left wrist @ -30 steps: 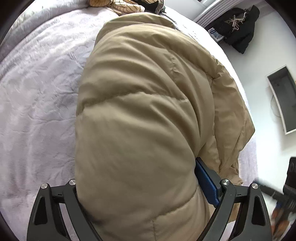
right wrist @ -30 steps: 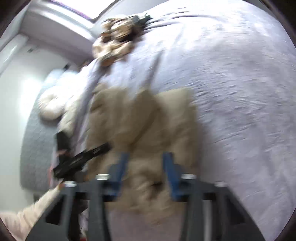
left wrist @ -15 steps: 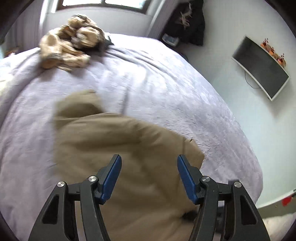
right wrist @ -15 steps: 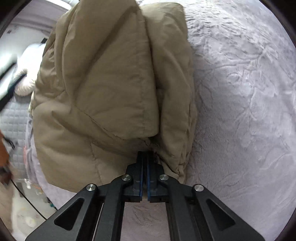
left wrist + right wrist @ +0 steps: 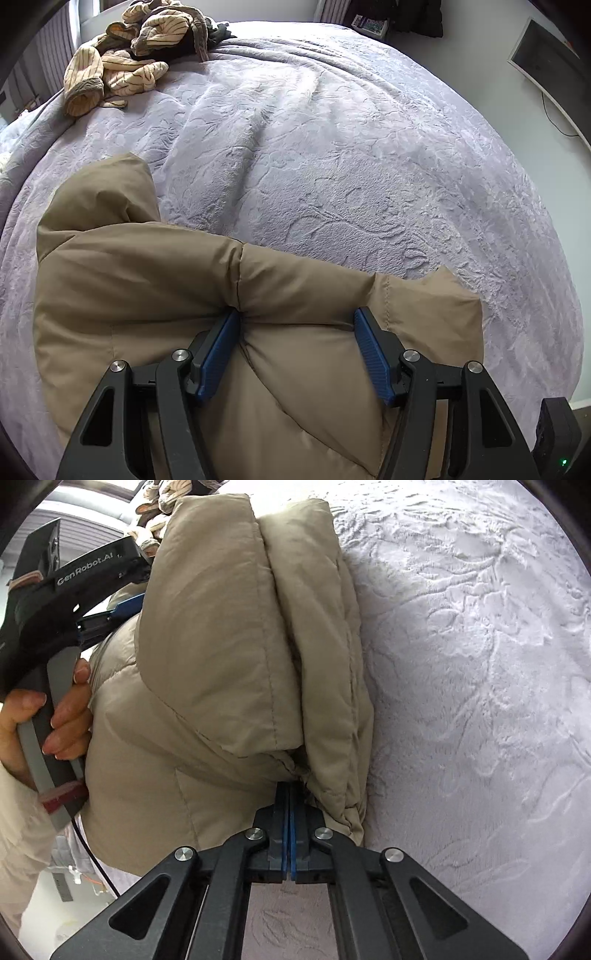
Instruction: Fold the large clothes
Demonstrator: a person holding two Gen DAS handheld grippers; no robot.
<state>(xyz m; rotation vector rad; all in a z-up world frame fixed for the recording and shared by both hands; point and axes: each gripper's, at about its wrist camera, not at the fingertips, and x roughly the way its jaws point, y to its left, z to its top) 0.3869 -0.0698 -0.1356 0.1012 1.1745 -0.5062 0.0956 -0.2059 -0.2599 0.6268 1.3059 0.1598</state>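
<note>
A big, puffy tan coat [image 5: 155, 317] lay bunched on the bed [image 5: 351, 166], on a soft lilac blanket with swirly leaf shapes pressed into it. The coat looked smooth, with stitched lines across its fat, pillowy parts. The left gripper [image 5: 297, 325] sat on the coat with its blue pads partly apart, squeezing a thick roll of it. The right gripper [image 5: 289, 794] was pinched tight on the coat's crumpled edge (only a thin bit of cloth). Only the left view showed a heap of striped clothes [image 5: 122, 62] far beyond the coat. Only the right view showed a hand [image 5: 55, 716] beside the coat, holding the left gripper's grey handle.
</note>
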